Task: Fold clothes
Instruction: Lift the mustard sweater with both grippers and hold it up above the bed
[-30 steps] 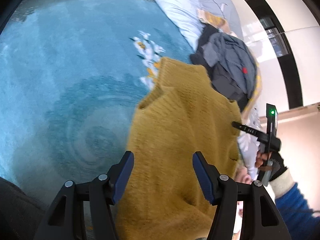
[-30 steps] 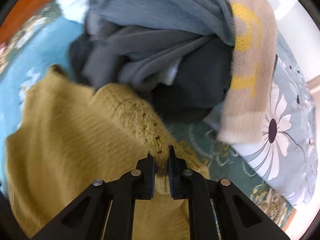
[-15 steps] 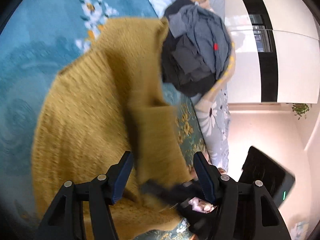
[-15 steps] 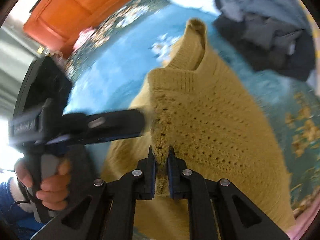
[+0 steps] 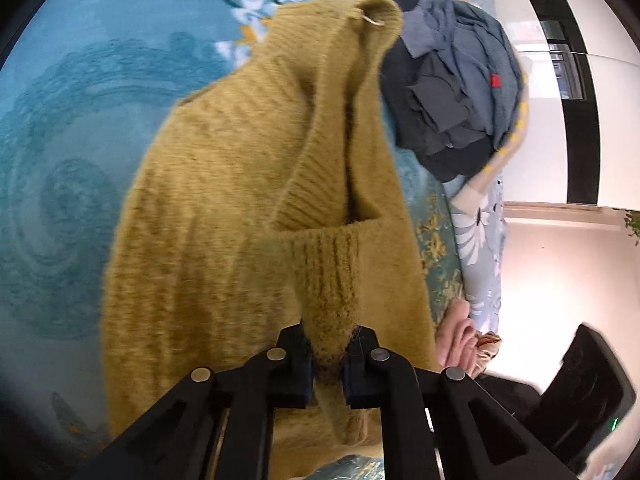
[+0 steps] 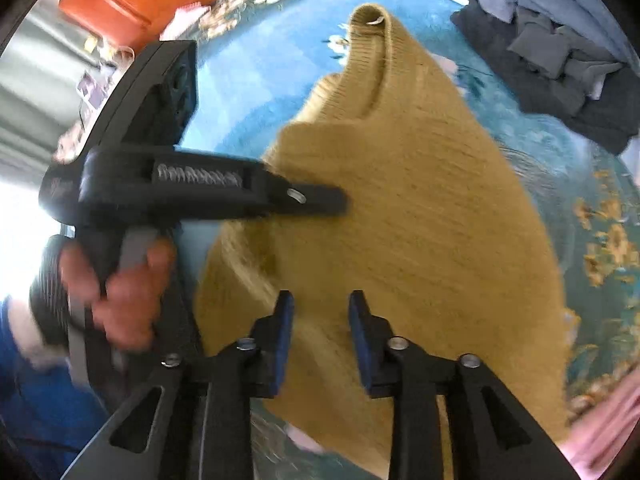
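My left claw (image 5: 327,362) pinches the mustard sweater's cuff (image 5: 326,280); my right claw (image 6: 320,320) is spread above it. Grey clothes pile (image 5: 452,92) lies far right on the bed (image 5: 60,120).

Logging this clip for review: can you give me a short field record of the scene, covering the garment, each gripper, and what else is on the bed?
garment: mustard knit sweater, lying partly folded on the blue patterned bedspread
left gripper: shut on a ribbed cuff of the sweater
right gripper: open, over the sweater, holding nothing
other clothes: pile of grey and dark clothes beside the sweater's collar end
fold status: sleeve brought over the body, not yet laid flat
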The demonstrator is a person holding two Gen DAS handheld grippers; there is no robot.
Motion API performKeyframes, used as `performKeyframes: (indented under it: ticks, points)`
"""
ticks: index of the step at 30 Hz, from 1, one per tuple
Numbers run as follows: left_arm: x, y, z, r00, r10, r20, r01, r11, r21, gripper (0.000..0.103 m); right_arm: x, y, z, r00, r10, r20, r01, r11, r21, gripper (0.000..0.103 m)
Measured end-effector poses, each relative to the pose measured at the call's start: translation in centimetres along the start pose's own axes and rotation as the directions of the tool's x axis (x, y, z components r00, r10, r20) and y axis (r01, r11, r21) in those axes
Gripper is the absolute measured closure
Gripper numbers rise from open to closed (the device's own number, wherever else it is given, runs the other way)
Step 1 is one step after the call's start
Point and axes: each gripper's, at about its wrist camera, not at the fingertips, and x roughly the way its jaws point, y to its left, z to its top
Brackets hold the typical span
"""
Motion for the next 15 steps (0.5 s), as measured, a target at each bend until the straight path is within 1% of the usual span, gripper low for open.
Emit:
performKeyframes:
  ticks: [2, 3, 4, 6, 8, 12, 13, 15]
  points:
    - [0.0, 0.6, -0.1, 1.000, 0.002, 0.000, -0.002, 1.000, 0.000, 0.092, -0.7, -0.7, 0.3, 1.000, -0.024, -0.001, 0.024, 1.000, 0.004, 0.070]
    - [0.1, 0.6, -0.3, 1.000, 0.004, -0.005, -0.004, 1.000, 0.001, 0.092, -1.0, -1.0, 0.5, 0.999, -0.036, -0.001, 0.036, 0.999, 0.006, 0.063]
    - [0.3, 0.7, -0.4, 1.000, 0.006, -0.010, -0.006, 1.000, 0.001, 0.092, -0.8, -1.2, 1.6, 0.999, -0.037, 0.001, 0.037, 0.999, 0.016, 0.060]
    - [0.4, 0.6, -0.6, 1.000, 0.020, -0.012, -0.020, 1.000, 0.018, 0.092, 0.6, -1.3, 6.2, 1.000, -0.013, 0.012, 0.012, 0.998, 0.057, 0.050]
    - [0.2, 0.3, -0.7, 1.000, 0.028, -0.010, -0.028, 0.999, 0.033, 0.092, 2.0, -1.5, 10.7, 1.000, 0.011, 0.024, -0.013, 0.995, 0.097, 0.045]
    - [-0.3, 0.3, -0.7, 1.000, 0.029, -0.009, -0.029, 0.999, 0.035, 0.092, 4.9, -1.7, 19.8, 0.997, 0.056, 0.051, -0.064, 0.982, 0.176, 0.044]
    - [-0.4, 0.3, -0.7, 0.999, 0.030, -0.010, -0.030, 0.999, 0.035, 0.092, 6.1, -1.5, 21.7, 0.998, 0.054, 0.027, -0.058, 0.981, 0.186, 0.044]
    - [-0.5, 0.3, -0.7, 0.999, 0.032, -0.013, -0.031, 0.999, 0.037, 0.092, 9.8, -0.7, 24.5, 0.995, 0.018, -0.093, 0.000, 0.983, 0.184, 0.044]
